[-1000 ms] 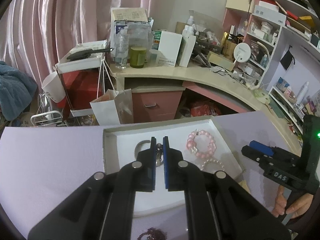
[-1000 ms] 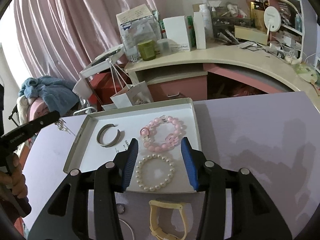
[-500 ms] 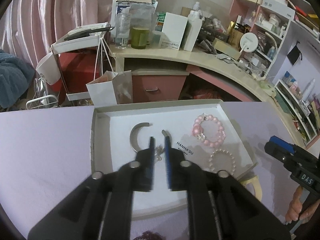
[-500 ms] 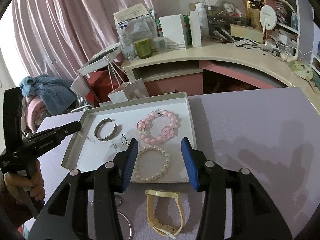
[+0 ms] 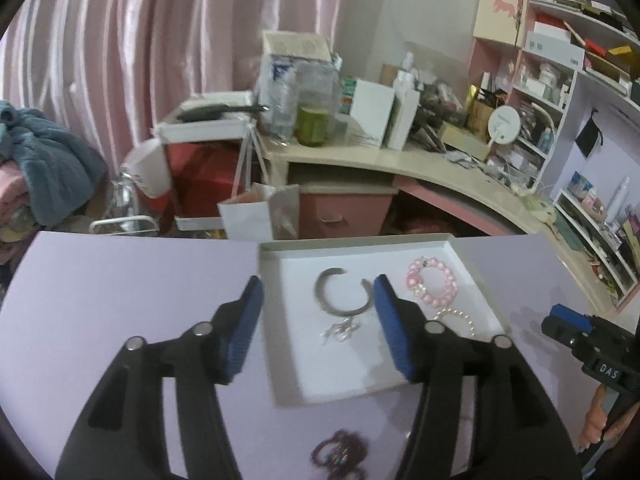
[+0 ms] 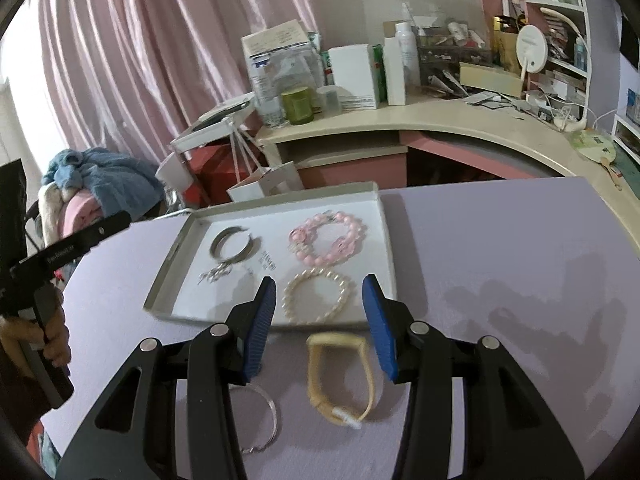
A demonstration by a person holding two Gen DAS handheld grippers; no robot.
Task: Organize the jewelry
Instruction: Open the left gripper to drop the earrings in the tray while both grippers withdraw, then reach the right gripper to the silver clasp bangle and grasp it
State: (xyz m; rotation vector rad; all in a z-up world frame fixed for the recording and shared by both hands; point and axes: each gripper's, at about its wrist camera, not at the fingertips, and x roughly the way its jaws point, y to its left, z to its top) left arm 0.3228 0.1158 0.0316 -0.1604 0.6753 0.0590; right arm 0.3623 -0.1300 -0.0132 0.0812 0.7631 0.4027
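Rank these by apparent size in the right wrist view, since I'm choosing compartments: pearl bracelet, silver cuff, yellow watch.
1. yellow watch, though it lies nearest the camera.
2. pearl bracelet.
3. silver cuff, farthest away, so true size is unsure.

Lilac tabletop (image 6: 500,240), white shallow cardboard tray (image 6: 382,216), pink bead bracelet (image 6: 328,236), cream pearl bracelet (image 6: 318,294), silver metal cuff (image 5: 342,294), pale yellow watch strap (image 6: 340,376), blue ribbed gripper pads (image 6: 260,324), pink striped curtain (image 6: 160,60)

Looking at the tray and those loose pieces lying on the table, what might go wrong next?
The small silver piece lies loose in the tray right beside the silver cuff; the opening left hand-held gripper, with nothing between its pads, might snag or nudge either. The yellow watch strap and thin silver hoop lie under the right hand-held gripper, so it may scrape them across the table.
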